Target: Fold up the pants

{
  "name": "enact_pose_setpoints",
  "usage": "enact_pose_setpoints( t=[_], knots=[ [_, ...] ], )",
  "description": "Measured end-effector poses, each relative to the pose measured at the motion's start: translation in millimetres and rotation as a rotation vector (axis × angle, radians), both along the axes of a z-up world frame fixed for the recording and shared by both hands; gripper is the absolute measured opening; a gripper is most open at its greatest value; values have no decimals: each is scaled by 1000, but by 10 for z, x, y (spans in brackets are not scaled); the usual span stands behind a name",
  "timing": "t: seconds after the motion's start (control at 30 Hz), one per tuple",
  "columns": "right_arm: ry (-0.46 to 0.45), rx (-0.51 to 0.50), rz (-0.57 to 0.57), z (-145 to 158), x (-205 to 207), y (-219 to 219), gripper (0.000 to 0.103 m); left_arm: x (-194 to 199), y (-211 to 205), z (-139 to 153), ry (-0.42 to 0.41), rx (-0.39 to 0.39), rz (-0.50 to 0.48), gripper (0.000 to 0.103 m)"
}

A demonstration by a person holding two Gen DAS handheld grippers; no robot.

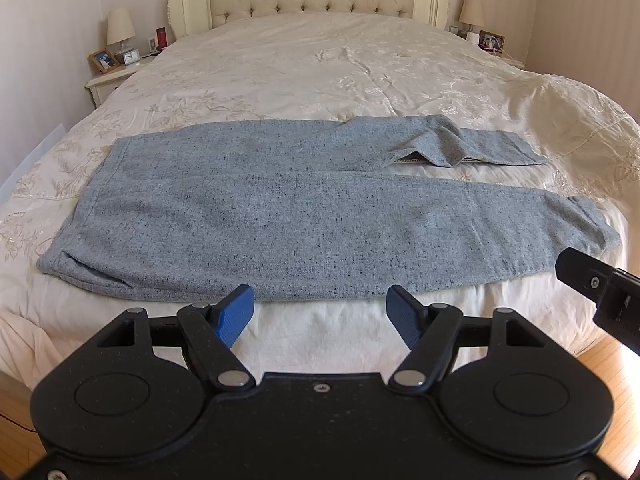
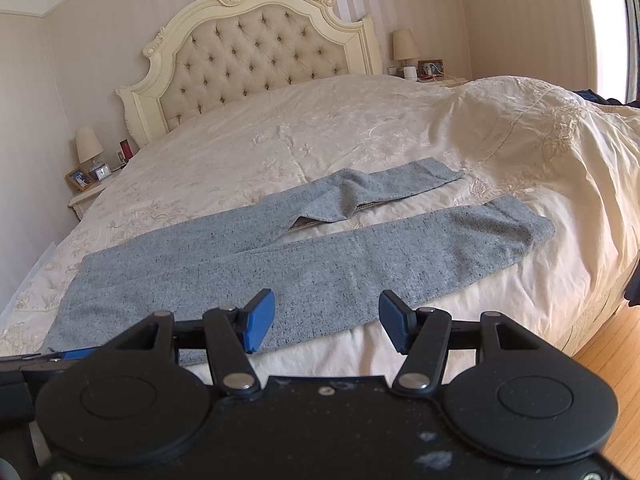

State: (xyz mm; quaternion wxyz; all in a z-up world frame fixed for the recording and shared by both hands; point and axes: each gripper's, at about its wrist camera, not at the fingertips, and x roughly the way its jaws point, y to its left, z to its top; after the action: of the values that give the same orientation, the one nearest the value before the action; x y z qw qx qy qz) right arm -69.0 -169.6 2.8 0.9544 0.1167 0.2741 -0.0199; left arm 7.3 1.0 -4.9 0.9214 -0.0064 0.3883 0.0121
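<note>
Left gripper [image 1: 320, 312] and right gripper [image 2: 327, 320] jaws released, empty, at near bed [image 1: 340, 332] edge; grey pants [image 1: 304, 224] flat across bed, legs pointing right, far leg rumpled.

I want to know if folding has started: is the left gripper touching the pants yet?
Apart. In the left wrist view, the left gripper is open, with bare white bedding between its fingertips and the near edge of the pants.
</note>
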Motion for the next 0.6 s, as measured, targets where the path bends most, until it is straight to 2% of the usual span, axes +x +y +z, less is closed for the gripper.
enact_pose_setpoints(
  t=[0.33,0.4,0.6],
  knots=[
    [2,3,2,-6,8,-8,61,-2,-6,-18,-16,1,2,73],
    [3,2,2,-15,6,-3,61,-6,-4,-26,-14,-2,0,69],
    [2,3,4,-9,7,-3,61,12,16,-33,-4,-6,17,69]
  ],
)
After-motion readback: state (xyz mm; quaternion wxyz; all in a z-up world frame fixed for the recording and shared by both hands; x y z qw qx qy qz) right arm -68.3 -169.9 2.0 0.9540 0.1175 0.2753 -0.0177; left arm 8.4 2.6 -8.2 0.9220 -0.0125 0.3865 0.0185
